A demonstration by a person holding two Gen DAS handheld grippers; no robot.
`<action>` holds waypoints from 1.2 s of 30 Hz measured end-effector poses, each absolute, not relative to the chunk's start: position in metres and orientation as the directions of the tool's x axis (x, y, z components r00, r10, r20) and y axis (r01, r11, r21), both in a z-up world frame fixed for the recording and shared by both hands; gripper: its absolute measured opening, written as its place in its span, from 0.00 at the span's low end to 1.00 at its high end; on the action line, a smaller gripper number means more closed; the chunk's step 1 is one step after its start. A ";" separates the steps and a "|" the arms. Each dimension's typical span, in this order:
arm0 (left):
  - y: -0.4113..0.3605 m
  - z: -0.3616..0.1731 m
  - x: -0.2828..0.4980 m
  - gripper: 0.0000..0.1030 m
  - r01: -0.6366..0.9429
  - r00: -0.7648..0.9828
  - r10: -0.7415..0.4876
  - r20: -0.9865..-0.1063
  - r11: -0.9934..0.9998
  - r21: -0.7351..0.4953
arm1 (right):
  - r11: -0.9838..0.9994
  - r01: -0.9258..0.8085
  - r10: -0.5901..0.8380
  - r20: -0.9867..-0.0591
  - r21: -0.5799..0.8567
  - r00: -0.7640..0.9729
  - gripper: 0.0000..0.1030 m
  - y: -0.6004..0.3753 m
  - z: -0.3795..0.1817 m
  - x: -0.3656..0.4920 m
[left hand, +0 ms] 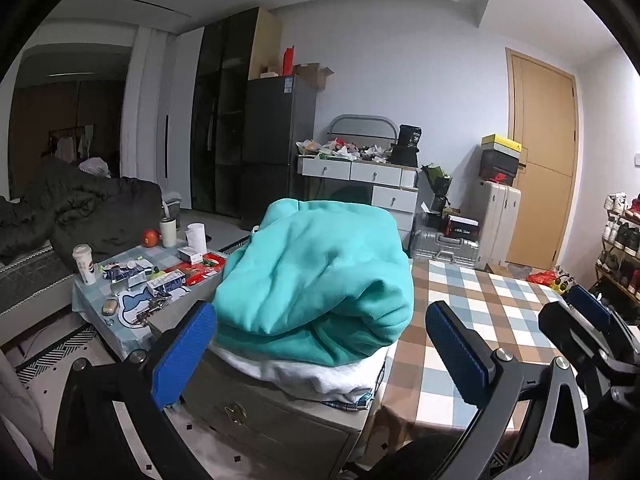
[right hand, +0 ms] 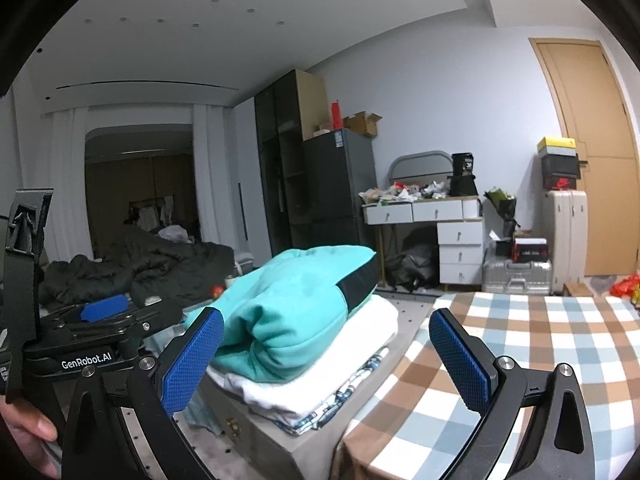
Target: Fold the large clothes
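A folded teal garment [left hand: 316,276] lies on top of a stack of folded clothes, above a white garment [left hand: 320,376] and a blue patterned one [left hand: 356,402]. The stack rests on a grey box [left hand: 272,416] beside the checked table [left hand: 492,308]. My left gripper [left hand: 320,344] is open and empty, its blue pads [left hand: 184,352] just in front of the stack. In the right wrist view the teal garment [right hand: 288,304] shows a black band. My right gripper [right hand: 328,352] is open and empty, close to the stack. The left gripper's body [right hand: 100,320] shows at its left.
A low table [left hand: 132,292] with cups, cartons and packets stands at the left. A dark quilt [left hand: 76,208] lies on a sofa behind it. A white desk [left hand: 360,180], suitcases [left hand: 496,224], a shoe rack [left hand: 620,248] and a wooden door [left hand: 544,160] line the far wall.
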State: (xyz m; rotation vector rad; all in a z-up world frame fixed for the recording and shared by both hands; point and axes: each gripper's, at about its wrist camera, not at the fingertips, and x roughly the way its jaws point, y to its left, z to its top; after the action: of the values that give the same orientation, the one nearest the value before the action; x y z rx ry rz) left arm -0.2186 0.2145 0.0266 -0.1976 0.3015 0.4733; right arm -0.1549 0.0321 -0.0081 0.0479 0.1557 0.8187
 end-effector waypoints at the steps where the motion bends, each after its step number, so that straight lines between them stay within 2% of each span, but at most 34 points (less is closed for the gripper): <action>1: 0.214 0.028 -0.220 0.99 -0.472 0.848 0.414 -0.329 0.874 -0.117 | 0.684 -0.723 0.730 -0.120 0.102 0.673 1.00 0.033 -0.008 -0.156; 36: 0.196 0.037 -0.221 0.99 -0.451 0.859 0.407 -0.312 0.888 -0.083 | 0.688 -0.719 0.726 -0.080 0.100 0.683 1.00 0.016 0.001 -0.166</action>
State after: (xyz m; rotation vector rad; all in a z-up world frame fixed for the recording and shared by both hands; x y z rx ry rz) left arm -0.2209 0.1960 0.0370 -0.1557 0.2924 0.4526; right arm -0.1659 0.0163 0.0009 0.0625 0.1162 0.8107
